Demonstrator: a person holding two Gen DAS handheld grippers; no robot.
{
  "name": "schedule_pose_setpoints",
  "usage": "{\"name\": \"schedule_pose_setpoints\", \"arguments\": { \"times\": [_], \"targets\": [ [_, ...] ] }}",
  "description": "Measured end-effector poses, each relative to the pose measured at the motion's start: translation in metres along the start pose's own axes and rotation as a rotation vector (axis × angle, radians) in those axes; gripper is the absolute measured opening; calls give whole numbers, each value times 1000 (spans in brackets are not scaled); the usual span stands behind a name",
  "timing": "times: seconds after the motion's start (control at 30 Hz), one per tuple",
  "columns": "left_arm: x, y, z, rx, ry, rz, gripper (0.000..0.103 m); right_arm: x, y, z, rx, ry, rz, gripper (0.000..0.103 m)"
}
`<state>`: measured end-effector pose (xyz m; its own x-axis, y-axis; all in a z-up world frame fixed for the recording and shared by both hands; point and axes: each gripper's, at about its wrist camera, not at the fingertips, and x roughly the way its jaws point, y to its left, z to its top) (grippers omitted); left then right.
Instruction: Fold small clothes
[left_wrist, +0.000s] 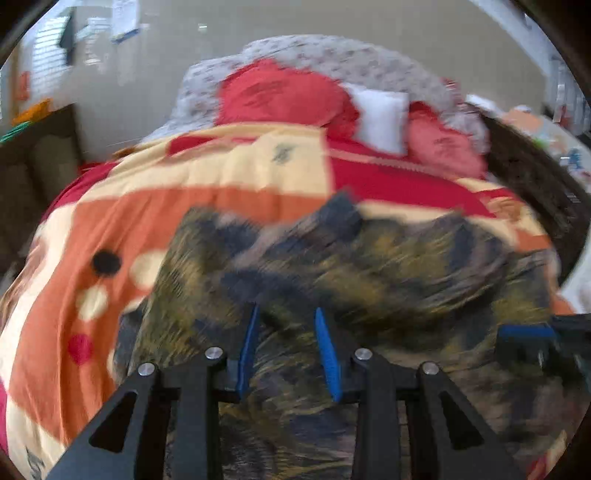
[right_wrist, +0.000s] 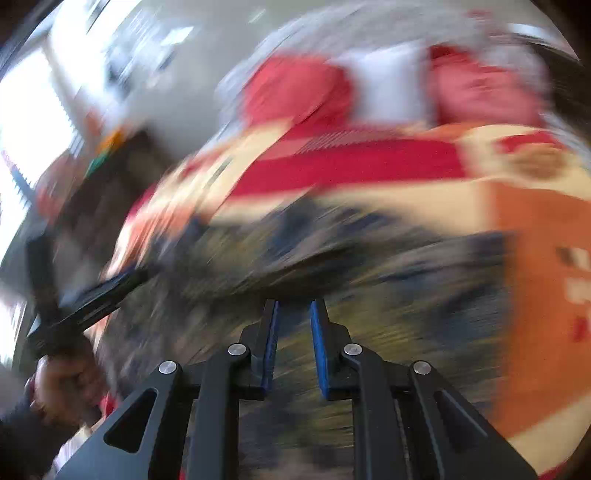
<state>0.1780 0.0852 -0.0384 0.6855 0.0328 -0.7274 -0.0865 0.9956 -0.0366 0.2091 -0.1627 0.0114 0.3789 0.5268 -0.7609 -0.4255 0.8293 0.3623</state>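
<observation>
A small dark garment with a navy, brown and yellow pattern (left_wrist: 369, 266) lies spread on an orange, cream and red blanket (left_wrist: 122, 229) on a bed. My left gripper (left_wrist: 286, 314) is open, its blue pads apart just above the garment's near part. My right gripper (right_wrist: 293, 306) is open with a narrower gap, low over the same garment (right_wrist: 369, 288); this view is heavily blurred. The right gripper's tip shows at the right edge of the left wrist view (left_wrist: 528, 332). The left gripper and the hand holding it show at the left of the right wrist view (right_wrist: 92, 291).
Red pillows (left_wrist: 280, 96) and a white pillow (left_wrist: 380, 114) lie at the head of the bed against a grey patterned cover (left_wrist: 332, 55). A dark wooden bed frame (left_wrist: 532, 177) runs along the right. Dark furniture (left_wrist: 33, 166) stands at the left by a beige wall.
</observation>
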Motion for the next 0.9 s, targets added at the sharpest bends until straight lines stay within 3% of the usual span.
{"name": "schedule_pose_setpoints", "arguments": {
  "times": [0.07,0.13,0.17,0.23,0.33,0.47,0.57,0.63,0.67,0.73,0.77,0.8,0.9],
  "targets": [
    [0,14,-12,-80,-13,21,35,30,28,6,-70,78,23,4],
    [-9,24,-22,-137,-47,8,39,57,39,24,-63,104,0,4],
    [-16,26,-28,-141,-66,11,39,65,37,36,-50,86,-20,4],
    [-29,29,-38,-142,-86,5,40,64,18,66,24,-34,-91,4],
    [-40,26,-57,-105,-105,-11,50,40,-8,84,158,-147,-129,4],
    [-39,18,-65,-82,-105,-1,62,6,11,70,92,-231,-101,6],
    [-28,22,-64,-107,-56,-8,62,38,51,55,-4,-85,-13,14],
    [-24,25,-64,-123,-46,-18,62,71,75,51,-90,-5,-36,14],
    [-24,25,-64,-121,-44,-15,62,86,80,53,-117,-8,-82,14],
    [-22,23,-64,-112,-38,3,62,102,73,61,-98,-31,-160,10],
    [-22,22,-64,-108,-36,9,62,105,61,67,-26,-38,-121,8],
    [-21,20,-64,-100,-34,19,63,100,52,71,26,-67,-86,2],
    [-20,17,-64,-89,-30,32,64,59,39,70,52,-204,-152,3]
  ]
}}
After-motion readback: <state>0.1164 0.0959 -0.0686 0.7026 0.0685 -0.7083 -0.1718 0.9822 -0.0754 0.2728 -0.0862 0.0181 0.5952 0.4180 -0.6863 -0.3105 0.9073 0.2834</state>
